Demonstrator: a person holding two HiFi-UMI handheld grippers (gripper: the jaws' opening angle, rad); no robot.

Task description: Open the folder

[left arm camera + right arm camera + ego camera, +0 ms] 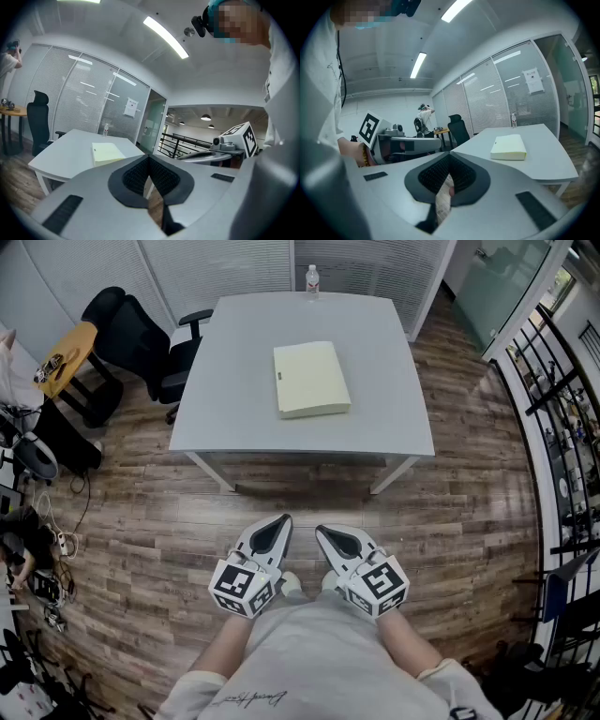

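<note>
A pale yellow closed folder [311, 379] lies flat near the middle of the grey table [234, 409]. It also shows in the left gripper view [107, 153] and the right gripper view [509, 146]. Both grippers are held close to the person's body, well short of the table and over the wooden floor. My left gripper [279, 521] is shut with nothing between its jaws [149, 157]. My right gripper [324, 532] is beside it, also shut and empty [449, 156]. Each gripper points toward the table, slightly downward.
A clear water bottle [312, 280] stands at the table's far edge. A black office chair [141, 343] sits at the table's left side. Cables and clutter [37, 549] lie on the floor at the left, and a black railing [562, 427] runs along the right. Glass partitions stand behind the table.
</note>
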